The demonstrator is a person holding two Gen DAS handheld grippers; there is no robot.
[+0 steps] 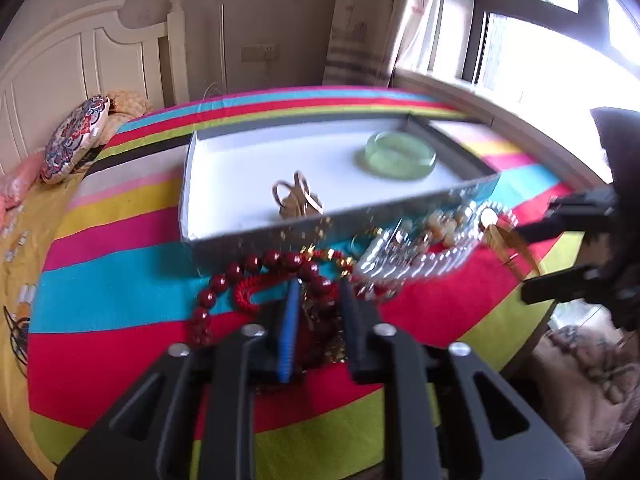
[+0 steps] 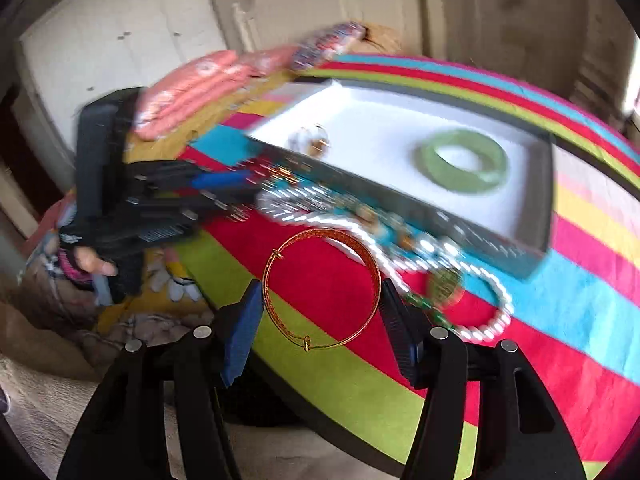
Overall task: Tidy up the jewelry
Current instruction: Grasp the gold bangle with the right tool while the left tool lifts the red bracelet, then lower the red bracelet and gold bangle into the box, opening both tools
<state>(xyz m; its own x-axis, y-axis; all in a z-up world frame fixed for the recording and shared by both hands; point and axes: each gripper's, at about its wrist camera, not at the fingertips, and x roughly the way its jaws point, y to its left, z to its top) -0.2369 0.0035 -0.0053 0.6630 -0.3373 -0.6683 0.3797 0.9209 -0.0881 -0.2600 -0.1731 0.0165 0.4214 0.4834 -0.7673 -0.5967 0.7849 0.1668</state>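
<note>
My left gripper (image 1: 319, 286) points down at a pile of jewelry on the striped cloth and is shut on a red and gold ornament (image 1: 316, 320). Around it lie a red bead bracelet (image 1: 240, 270) and a red coil band (image 1: 252, 292). My right gripper (image 2: 322, 286) is shut on a thin gold bangle (image 2: 320, 236), whose sides touch both pads. That bangle (image 1: 504, 240) also shows at the right gripper (image 1: 520, 266) in the left wrist view. A white-lined grey tray (image 1: 256, 236) holds a green bangle (image 1: 400, 156) and gold rings (image 1: 298, 196). Pearl strands (image 2: 480, 312) lie before the tray (image 2: 400, 200).
The striped cloth (image 1: 120, 280) covers a round table whose edge curves close on the right (image 1: 532, 344). Behind it are a white headboard (image 1: 100, 52), a patterned cushion (image 1: 76, 136) and a window (image 1: 540, 40). A person's hand (image 2: 96, 264) holds the left gripper (image 2: 256, 192).
</note>
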